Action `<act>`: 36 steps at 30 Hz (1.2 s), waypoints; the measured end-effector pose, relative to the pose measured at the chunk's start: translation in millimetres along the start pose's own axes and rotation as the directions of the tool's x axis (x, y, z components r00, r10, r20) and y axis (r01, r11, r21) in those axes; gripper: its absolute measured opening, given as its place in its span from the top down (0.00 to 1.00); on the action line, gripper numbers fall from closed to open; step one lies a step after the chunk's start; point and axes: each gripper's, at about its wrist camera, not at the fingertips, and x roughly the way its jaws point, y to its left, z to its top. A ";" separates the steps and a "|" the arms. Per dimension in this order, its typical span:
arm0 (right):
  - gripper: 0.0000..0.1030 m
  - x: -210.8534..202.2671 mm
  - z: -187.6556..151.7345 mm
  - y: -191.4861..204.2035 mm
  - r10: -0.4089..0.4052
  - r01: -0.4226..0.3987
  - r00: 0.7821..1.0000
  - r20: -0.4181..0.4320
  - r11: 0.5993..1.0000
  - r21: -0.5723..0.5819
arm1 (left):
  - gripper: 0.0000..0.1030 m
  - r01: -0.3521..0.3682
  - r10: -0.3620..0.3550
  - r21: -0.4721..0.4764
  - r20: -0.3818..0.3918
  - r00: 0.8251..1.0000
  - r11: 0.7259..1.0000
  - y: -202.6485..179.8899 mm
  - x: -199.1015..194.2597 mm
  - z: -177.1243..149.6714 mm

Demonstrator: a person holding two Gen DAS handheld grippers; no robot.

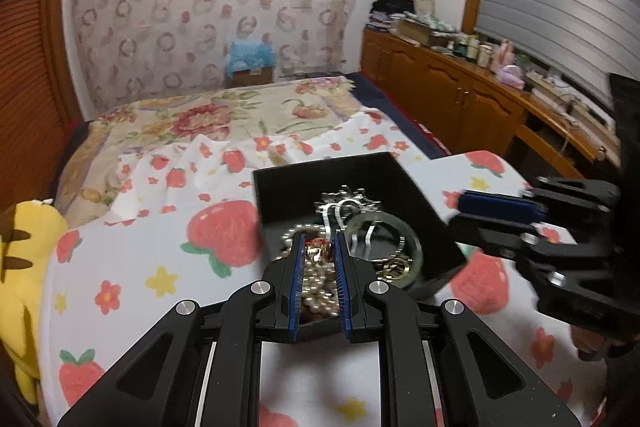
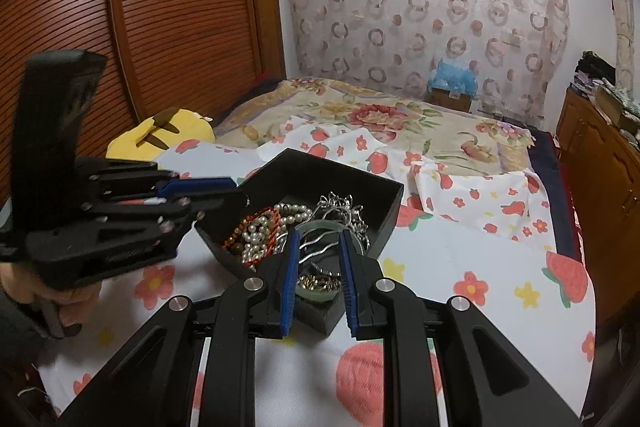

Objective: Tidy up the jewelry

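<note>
A black square box point(image 1: 320, 163) point(image 2: 340, 167) sits on the strawberry-print sheet point(image 1: 160, 267). It holds a tangle of pearl strands point(image 2: 260, 227), a red beaded bracelet point(image 2: 238, 227), silver pieces point(image 2: 340, 205), a pale green bangle point(image 1: 412, 251) and a small gold piece point(image 1: 394, 267). My left gripper point(image 1: 319, 237) hovers over the box's near left side, its blue pads a narrow gap apart with pearls showing below and nothing pinched. My right gripper point(image 2: 318, 233) hangs over the bangle, pads slightly apart and gripping nothing. Each gripper appears side-on in the other's view, left gripper point(image 2: 238, 193), right gripper point(image 1: 456, 213).
A yellow plush toy point(image 1: 28, 247) lies at the bed's left edge. A floral quilt point(image 1: 224, 115) covers the far bed. Wooden cabinets point(image 1: 460, 87) with clutter on top line the right side, and a louvred wardrobe point(image 2: 160, 27) the left. A hand point(image 2: 60, 299) grips the left gripper's handle.
</note>
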 end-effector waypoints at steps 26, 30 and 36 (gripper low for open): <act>0.02 -103.2 -54.0 35.4 -0.204 0.183 0.963 0.177 0.975 0.128 | 0.08 -0.163 0.167 -0.047 0.092 0.982 0.985 -6.7 -98.1 -55.1; 0.02 -113.5 -62.5 38.2 -0.226 0.196 0.956 0.185 0.967 0.165 | 0.08 -0.172 0.177 -0.060 0.109 0.978 0.983 -8.8 -112.4 -64.4; 0.02 -122.3 -73.3 43.3 -0.247 0.210 0.946 0.209 0.960 0.184 | 0.08 -0.160 0.170 -0.080 0.135 0.976 0.984 -12.8 -127.6 -77.3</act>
